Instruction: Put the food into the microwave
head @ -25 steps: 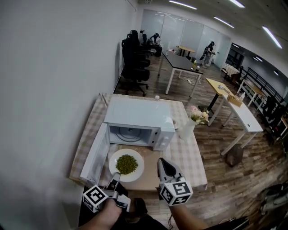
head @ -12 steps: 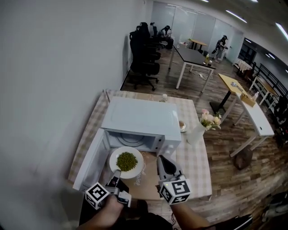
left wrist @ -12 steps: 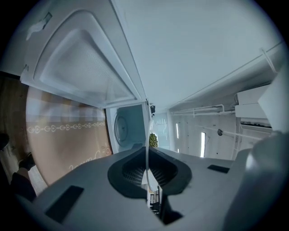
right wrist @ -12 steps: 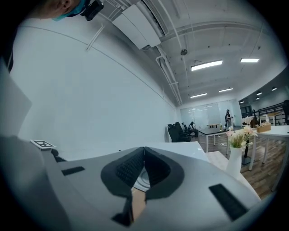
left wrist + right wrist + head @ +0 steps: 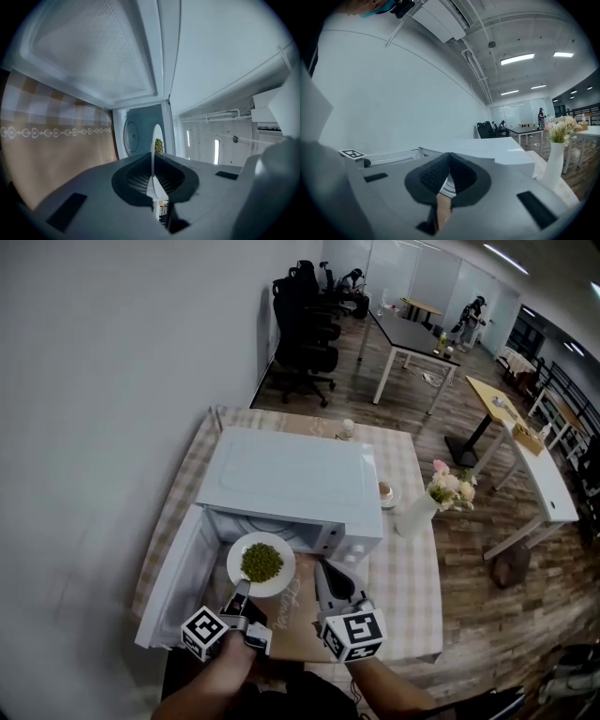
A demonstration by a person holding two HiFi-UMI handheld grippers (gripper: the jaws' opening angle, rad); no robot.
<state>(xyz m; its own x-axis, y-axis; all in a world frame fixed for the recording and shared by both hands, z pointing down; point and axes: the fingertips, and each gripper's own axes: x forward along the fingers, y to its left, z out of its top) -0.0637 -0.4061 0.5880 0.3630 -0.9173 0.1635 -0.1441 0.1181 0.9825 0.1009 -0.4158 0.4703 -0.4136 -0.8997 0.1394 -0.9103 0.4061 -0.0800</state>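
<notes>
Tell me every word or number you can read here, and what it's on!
No text here can be read for sure.
White curly writing on the brown mat: too small and blurred to read.
Marker cubes: black-and-white square patterns only, no letters.
Microwave: no label or numbers visible.

Left grey two-jaw gripper with marker cube (image 5: 242,591) is held forward, jaws clamped on the rim of a white plate (image 5: 235,555). Right grey two-jaw gripper with marker cube (image 5: 325,573) is held just beside it, jaws pressed together, nothing between them.
</notes>
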